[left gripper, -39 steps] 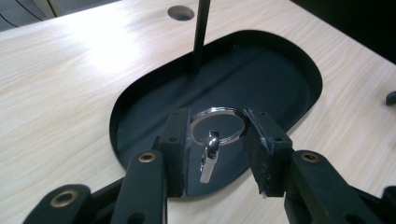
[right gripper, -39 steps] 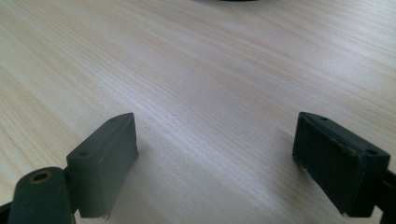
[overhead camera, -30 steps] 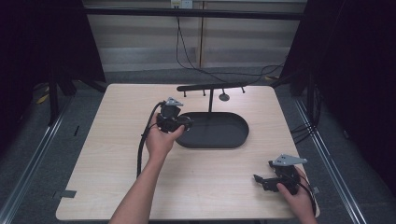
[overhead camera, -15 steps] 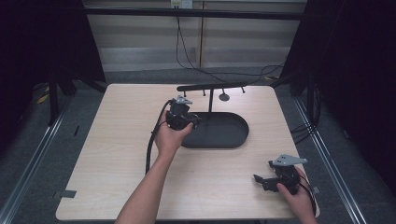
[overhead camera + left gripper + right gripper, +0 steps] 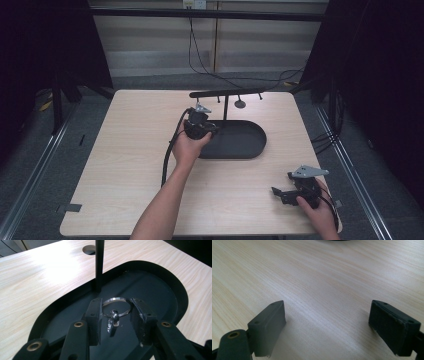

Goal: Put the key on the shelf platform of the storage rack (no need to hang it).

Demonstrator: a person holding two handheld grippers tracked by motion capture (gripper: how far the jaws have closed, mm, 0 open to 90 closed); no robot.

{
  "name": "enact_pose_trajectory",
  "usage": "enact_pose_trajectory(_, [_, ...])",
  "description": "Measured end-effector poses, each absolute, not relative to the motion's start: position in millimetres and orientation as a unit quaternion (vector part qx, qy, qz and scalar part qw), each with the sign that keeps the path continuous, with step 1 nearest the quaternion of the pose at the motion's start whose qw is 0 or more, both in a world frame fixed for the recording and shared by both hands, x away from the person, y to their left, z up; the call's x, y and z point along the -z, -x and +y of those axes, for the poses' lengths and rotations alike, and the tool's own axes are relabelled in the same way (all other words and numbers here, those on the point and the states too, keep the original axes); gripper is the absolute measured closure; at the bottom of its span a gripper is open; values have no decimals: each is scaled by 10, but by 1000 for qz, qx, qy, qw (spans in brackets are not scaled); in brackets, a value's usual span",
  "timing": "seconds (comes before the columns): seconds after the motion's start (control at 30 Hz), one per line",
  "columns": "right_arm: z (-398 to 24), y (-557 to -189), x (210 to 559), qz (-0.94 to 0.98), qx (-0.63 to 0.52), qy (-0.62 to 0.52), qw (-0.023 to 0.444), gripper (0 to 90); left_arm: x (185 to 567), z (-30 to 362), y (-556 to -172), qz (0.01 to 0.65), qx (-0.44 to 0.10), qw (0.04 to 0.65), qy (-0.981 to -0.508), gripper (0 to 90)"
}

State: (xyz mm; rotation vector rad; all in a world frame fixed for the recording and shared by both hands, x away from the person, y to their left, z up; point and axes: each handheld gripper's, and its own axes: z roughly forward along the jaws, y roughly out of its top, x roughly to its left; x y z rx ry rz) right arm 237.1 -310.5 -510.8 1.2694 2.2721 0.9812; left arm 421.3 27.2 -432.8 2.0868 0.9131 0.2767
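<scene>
Left gripper (image 5: 116,315) moved right over black tray (image 5: 175,290), jaws clamping key ring (image 5: 117,306) (charm dangling); right gripper (image 5: 327,325) spread wide on table (image 5: 125,150)

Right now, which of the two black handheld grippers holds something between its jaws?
The left gripper, over the black oval tray, grips a silver key ring; the right gripper is open, empty, above bare table.

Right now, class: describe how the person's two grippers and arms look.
Both grippers, left and right, are black, each with a grey three-cornered plate on top, flat rectangular jaw pads, brass-coloured rivets and a trailing black cable. The forearms are bare, with no sleeves.
</scene>
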Motion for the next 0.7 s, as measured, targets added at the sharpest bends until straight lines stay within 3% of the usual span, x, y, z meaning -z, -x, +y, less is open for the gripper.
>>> enact_pose_trajectory(0.7, [-3105,-2371,5108,804,-347,-448,179,135,4609,-18,-4206,352,-89,403,-840,619])
